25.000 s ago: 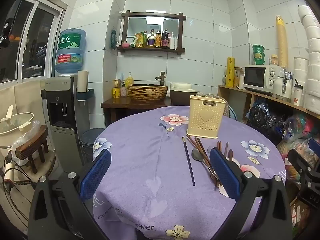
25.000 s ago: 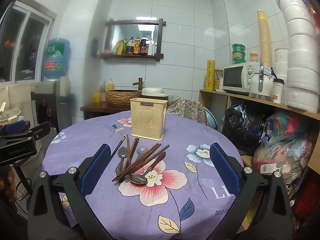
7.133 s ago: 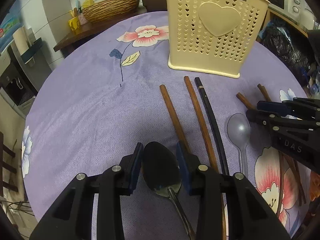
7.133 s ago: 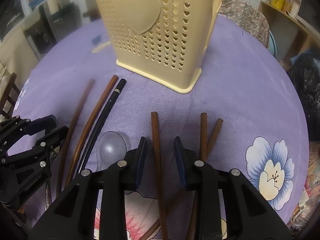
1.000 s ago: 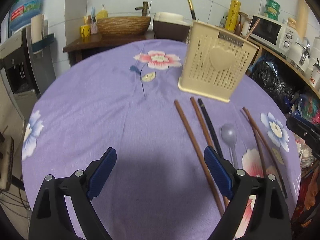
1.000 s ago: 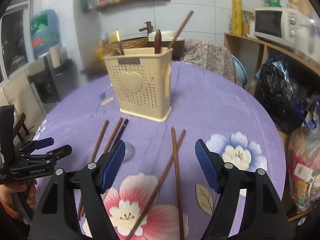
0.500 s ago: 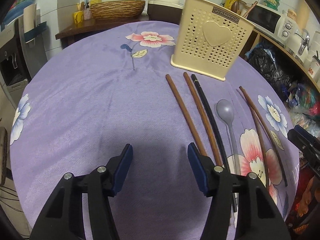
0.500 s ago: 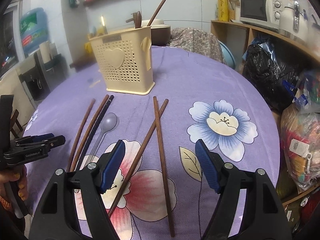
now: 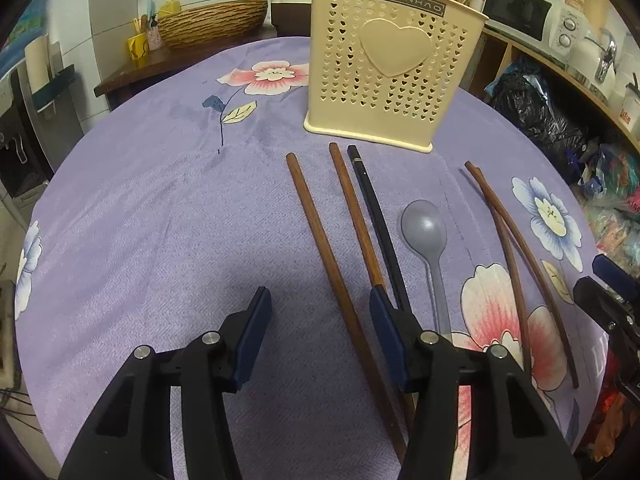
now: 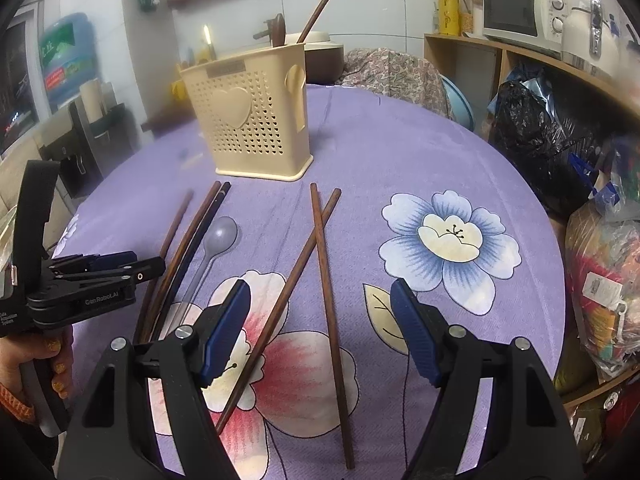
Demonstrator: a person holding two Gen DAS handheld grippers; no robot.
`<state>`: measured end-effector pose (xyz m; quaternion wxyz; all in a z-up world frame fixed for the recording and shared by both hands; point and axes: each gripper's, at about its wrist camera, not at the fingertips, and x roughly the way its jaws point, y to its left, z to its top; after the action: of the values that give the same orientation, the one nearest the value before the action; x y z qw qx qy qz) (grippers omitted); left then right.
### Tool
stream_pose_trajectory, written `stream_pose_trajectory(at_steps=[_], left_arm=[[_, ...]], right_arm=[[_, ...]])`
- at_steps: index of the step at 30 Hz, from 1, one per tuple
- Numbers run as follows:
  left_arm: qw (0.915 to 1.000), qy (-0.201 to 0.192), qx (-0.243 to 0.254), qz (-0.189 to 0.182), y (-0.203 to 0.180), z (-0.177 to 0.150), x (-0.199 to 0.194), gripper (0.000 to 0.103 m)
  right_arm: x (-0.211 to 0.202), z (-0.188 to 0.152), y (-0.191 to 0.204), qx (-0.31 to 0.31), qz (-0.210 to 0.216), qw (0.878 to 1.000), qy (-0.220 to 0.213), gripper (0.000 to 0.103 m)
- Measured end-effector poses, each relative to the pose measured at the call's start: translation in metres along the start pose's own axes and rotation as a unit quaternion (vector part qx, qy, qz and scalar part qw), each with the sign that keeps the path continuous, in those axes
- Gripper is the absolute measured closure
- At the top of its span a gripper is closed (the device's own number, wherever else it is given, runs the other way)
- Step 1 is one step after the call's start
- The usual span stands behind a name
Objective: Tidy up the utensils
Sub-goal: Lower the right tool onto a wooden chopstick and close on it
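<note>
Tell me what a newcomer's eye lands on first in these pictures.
First the cream utensil holder with its heart panel, standing at the far side of the purple flowered tablecloth. In front of it lie brown chopsticks, a black chopstick and a grey spoon. The left gripper is closing its jaws around a brown chopstick, not yet pinched.

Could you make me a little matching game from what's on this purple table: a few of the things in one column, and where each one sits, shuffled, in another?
Things
1. grey spoon
2. cream utensil holder
3. leftmost brown chopstick
4. two crossed brown chopsticks

Places
A. standing upright at the far side of the table
B. lying between the closing jaws of the left hand-held gripper, not yet pinched
C. lying in front of the open right hand-held gripper
D. lying just right of the black chopstick

Pairs: 1-D, 2-A, 3-B, 4-C
</note>
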<state>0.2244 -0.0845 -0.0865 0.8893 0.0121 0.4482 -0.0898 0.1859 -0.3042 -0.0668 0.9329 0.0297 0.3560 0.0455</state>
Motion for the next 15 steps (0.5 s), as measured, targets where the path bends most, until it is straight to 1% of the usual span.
stream_pose_trajectory(at_steps=[2,6,8,11,12,13,14,15], left_arm=[[0.9998,0.0,0.016,0.011,-0.001,0.0,0.001,0.056],[0.9998,0.002,0.02,0.007,0.009,-0.001,-0.001,0.056],[0.9998,0.007,0.019,0.003,0.014,0.001,-0.001,0.056],[0.9999,0.007,0.015,-0.001,0.017,0.002,0.0,0.056],[0.9999,0.007,0.014,-0.002,0.017,0.003,0.0,0.056],[0.9999,0.007,0.011,-0.003,0.018,0.003,0.0,0.056],[0.9999,0.007,0.009,-0.005,0.018,0.003,0.0,0.056],[0.9999,0.007,0.008,-0.006,0.019,0.004,0.001,0.056]], right_arm=[[0.002,0.001,0.001,-0.007,-0.005,1.0,0.003,0.031],[0.012,0.007,-0.003,-0.023,-0.01,1.0,0.018,0.031],[0.021,0.014,-0.004,-0.031,0.003,0.999,0.034,0.036],[0.04,0.025,-0.004,-0.04,0.027,0.997,0.06,0.046],[0.046,0.03,-0.004,-0.044,0.031,0.996,0.067,0.054],[0.054,0.036,-0.005,-0.047,0.034,0.996,0.073,0.059],[0.059,0.04,-0.005,-0.048,0.037,0.995,0.076,0.061],[0.065,0.047,-0.003,-0.05,0.043,0.995,0.08,0.065]])
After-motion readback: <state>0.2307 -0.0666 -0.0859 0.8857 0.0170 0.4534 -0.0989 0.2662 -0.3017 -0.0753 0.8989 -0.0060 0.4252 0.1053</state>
